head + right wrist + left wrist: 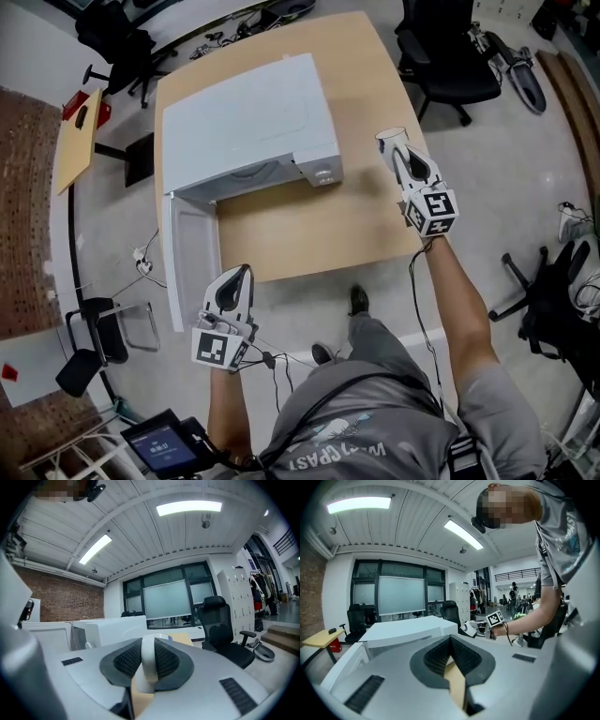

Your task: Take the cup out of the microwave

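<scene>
Cup [389, 137] in R tool [398, 156], nr microwave [248, 122]

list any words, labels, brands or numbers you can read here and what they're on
Nothing here can be quoted with certainty.
shirt print: pale letters seen upside down, too blurred to quote.
small screen: lit, its text too small to read.
marker cubes: black and white square patterns, no letters.
microwave: no label legible.
cup: no print visible.
</scene>
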Tool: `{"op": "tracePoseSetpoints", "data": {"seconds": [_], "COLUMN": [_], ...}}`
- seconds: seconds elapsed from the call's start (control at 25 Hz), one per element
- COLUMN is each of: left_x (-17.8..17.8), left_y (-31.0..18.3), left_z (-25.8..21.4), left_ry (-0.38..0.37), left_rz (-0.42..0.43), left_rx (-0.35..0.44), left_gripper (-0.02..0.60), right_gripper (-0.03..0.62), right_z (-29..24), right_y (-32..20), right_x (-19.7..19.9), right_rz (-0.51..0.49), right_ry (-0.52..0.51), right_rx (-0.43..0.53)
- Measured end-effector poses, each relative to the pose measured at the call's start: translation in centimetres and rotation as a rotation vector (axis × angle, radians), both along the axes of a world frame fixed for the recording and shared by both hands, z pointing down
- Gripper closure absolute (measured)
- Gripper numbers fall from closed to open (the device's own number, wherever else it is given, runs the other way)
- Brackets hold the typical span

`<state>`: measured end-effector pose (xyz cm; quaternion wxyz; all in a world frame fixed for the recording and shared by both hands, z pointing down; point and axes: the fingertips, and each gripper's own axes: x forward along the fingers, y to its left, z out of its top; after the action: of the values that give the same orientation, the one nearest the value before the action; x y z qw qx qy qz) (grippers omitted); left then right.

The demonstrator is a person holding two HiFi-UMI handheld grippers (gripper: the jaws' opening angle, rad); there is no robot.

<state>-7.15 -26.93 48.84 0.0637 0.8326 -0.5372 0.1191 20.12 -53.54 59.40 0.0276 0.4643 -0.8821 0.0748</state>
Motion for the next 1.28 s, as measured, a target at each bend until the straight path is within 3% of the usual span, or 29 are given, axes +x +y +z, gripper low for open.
{"op": "tracePoseSetpoints", "data": {"seconds": [0.76,1.28], "left_x": [-0.7,-0.4], "left_y": [-0.4,-0.5], "left_z": [8.1,10.6], "left_ry": [0.014,0.033], "left_rz": [-0.068,-0.078], "left_rx": [-0.143,-0.181], "left_gripper": [0.555,0.555], "right_gripper": [0.528,0.530], "right_z": [10.6,12.7], "right_y": [-10.5,-11.2], "right_x": [-4.9,-5.8], "right_rz": [-0.025,0.006], "right_ry": [0.030,-0.063], "right_rx": [-0.067,-0.017]}}
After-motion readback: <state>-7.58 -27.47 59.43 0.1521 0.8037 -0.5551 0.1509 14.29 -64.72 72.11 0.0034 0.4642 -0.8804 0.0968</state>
